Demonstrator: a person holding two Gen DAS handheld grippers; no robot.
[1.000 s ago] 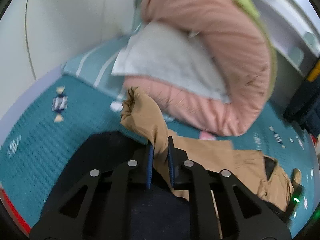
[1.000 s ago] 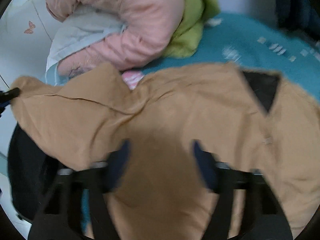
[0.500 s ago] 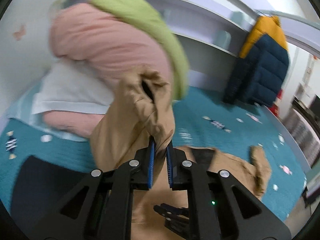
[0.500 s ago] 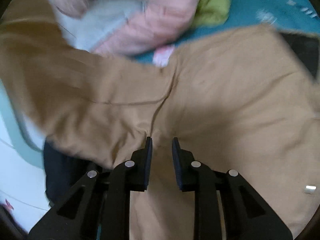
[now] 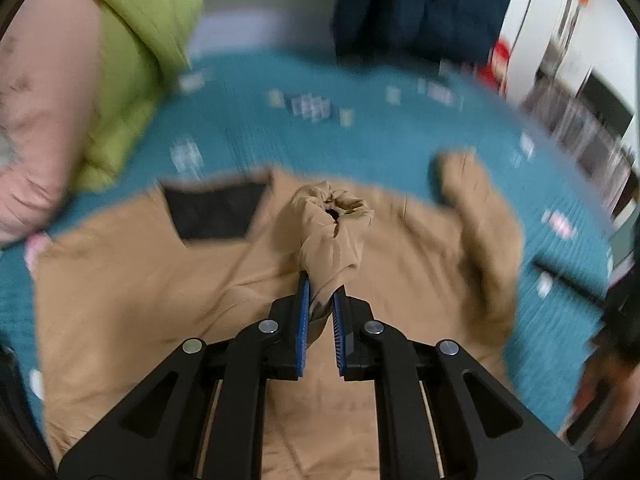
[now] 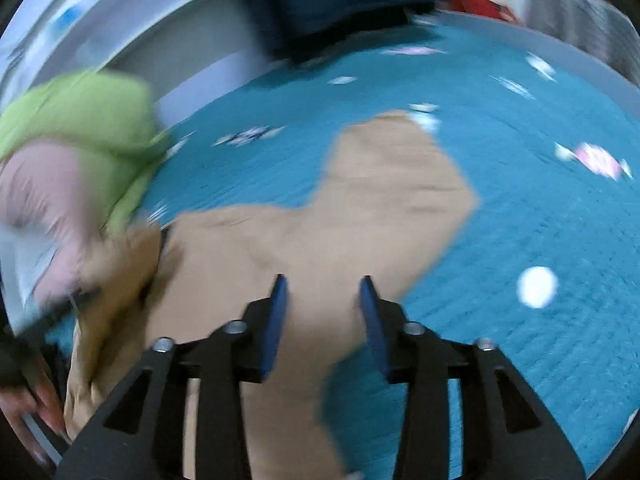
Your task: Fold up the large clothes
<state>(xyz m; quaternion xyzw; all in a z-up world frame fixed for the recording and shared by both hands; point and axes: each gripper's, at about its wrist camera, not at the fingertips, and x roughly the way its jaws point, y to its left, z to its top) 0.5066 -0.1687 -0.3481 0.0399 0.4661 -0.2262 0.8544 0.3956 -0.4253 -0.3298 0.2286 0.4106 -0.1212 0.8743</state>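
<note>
On the teal patterned bedspread (image 5: 360, 148), your left gripper (image 5: 321, 284) pinches the tan cloth jacket's (image 5: 140, 300) bunched sleeve; your right gripper's (image 6: 322, 292) jaws are opening, empty.

This is a bedroom in somebody's home. A bed takes up most of it, covered by a teal quilted bedspread (image 6: 540, 208) with small pale printed motifs. Bedding is heaped at one end of the bed: a pink quilt (image 5: 36, 128) bundled with a lime-green one (image 5: 132, 52). A tan jacket (image 5: 168, 300) lies spread across the middle of the bedspread. A dark navy puffy coat (image 5: 420, 4) hangs at the far edge of the bed, with pale walls (image 6: 188, 40) behind. Everything is soft, domestic and lived-in; the far background is too blurred to read.
</note>
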